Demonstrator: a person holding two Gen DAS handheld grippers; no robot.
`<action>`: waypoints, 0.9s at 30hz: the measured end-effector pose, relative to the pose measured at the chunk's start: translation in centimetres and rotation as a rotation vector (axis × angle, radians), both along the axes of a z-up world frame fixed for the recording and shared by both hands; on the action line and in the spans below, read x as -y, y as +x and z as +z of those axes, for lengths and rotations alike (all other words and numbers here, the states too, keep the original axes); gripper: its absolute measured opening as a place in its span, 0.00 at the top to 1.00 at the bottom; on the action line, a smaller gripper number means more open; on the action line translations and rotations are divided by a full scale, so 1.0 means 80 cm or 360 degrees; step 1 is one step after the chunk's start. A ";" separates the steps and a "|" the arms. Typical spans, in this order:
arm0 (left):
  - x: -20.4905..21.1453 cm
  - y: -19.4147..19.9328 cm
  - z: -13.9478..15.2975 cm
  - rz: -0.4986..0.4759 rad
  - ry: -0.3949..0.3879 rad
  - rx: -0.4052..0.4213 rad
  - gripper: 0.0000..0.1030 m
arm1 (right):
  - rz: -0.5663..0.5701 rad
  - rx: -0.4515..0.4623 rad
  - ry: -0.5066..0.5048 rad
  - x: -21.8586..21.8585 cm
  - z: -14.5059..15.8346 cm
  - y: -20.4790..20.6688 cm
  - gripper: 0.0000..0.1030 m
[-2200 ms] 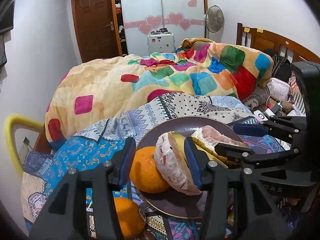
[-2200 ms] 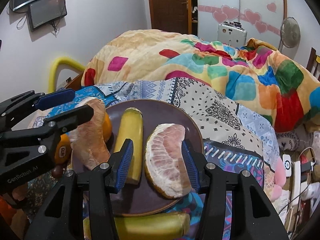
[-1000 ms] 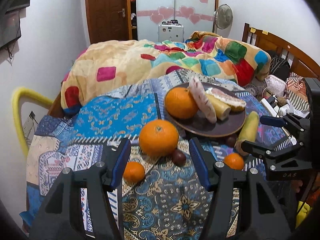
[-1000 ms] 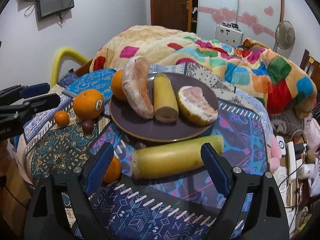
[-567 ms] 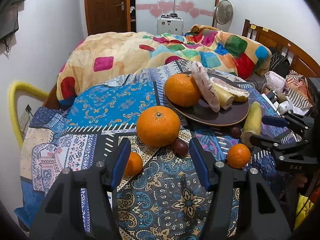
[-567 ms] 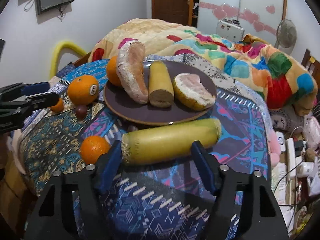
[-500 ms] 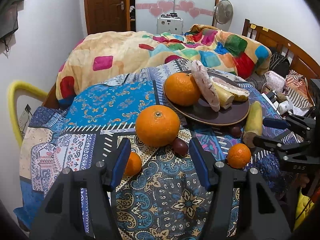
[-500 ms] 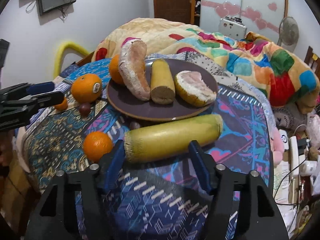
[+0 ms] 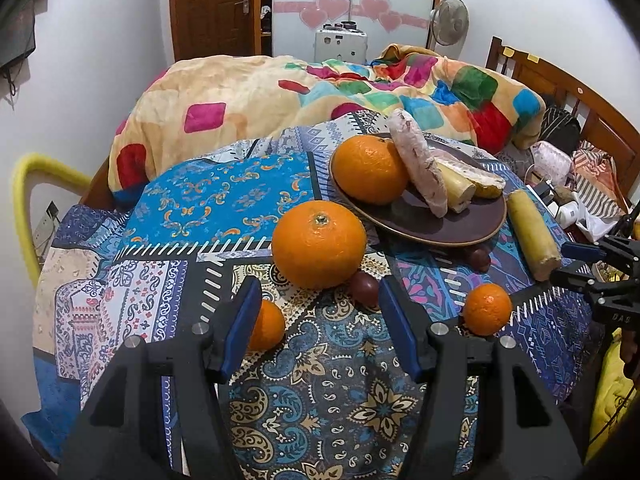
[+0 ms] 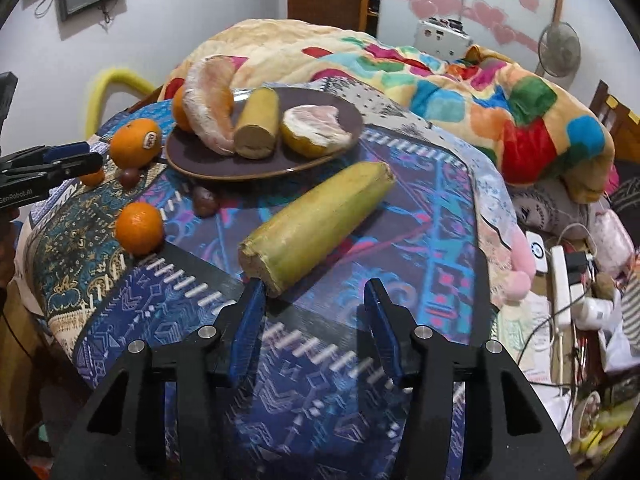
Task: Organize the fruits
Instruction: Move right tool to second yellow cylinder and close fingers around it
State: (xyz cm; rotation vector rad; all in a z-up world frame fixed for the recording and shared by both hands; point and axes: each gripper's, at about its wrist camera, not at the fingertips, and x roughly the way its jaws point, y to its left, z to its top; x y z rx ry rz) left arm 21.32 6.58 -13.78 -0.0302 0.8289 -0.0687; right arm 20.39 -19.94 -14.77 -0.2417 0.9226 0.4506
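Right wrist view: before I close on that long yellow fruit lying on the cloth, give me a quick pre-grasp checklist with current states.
1. right gripper open and empty: ok.
2. long yellow fruit between the fingers: not ok; only its near cut end reaches the left fingertip, and it lies diagonally, off to the left.
3. Fruit free of neighbours: ok; it lies on the patterned cloth, apart from the small orange and the dark round fruit.
4. Room on the brown plate: cannot tell; three pieces and an orange already fill much of it.
5. left gripper out of the way: ok; open, near the big orange.
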 end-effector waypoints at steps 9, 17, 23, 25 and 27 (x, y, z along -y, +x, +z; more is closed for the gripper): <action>0.001 0.017 -0.008 -0.0006 0.0007 -0.0024 0.41 | -0.0003 0.0128 0.0108 -0.013 0.038 -0.001 0.52; -0.001 0.038 -0.015 -0.0013 0.0020 -0.0043 0.40 | -0.0138 0.0019 0.0119 -0.014 0.008 0.053 0.50; 0.003 0.056 -0.020 -0.0026 0.0025 -0.0057 0.38 | -0.0162 0.0010 0.0079 -0.016 -0.008 0.065 0.44; 0.004 0.061 -0.023 -0.0020 0.0036 -0.0066 0.36 | -0.0149 -0.0005 0.0098 -0.016 -0.010 0.066 0.44; 0.006 0.065 -0.026 -0.0008 0.0044 -0.0069 0.35 | -0.0129 -0.0026 0.0101 -0.017 -0.011 0.067 0.44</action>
